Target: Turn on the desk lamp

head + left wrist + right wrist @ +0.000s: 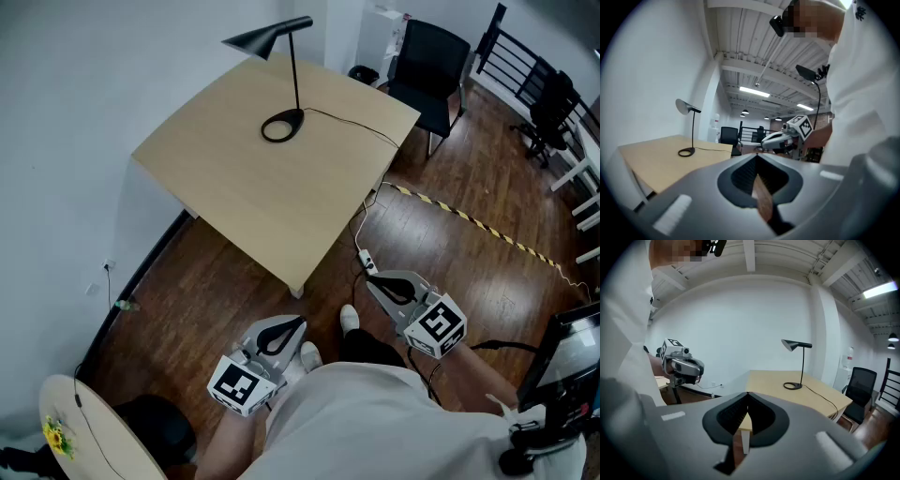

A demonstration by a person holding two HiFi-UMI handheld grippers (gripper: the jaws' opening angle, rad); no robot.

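Desk lamp [296,70], black, stands on the far part of a light wood table [253,197], near the white wall. It has a thin upright stem, a ring-shaped base w/ open centre, and a cone shade [264,39] tilted downward, reaching out past the table's far edge. A thin black cord [361,127] runs from the base across the tabletop, over the right edge, and down toward a white power strip [367,263] on the dark wood floor.

Person in a white top stands back from the table's near corner, well apart from the lamp, w/ one tong-style gripper in each hand, both held low near the body.

Left gripper [298,323]: jaw tips pressed together, nothing between them; through the gap behind the tips only floor shows. Right gripper [372,283]: jaws likewise closed tip to tip, empty. Both point roughly toward the table; neither touches anything.

In the left gripper view the lamp [693,131] sits at left on the tabletop. In the right gripper view the lamp [803,364] stands right of centre.

Black office chair [427,66] behind the table's far right corner. Yellow-and-black tape strip [459,214] lies across the floor at right.
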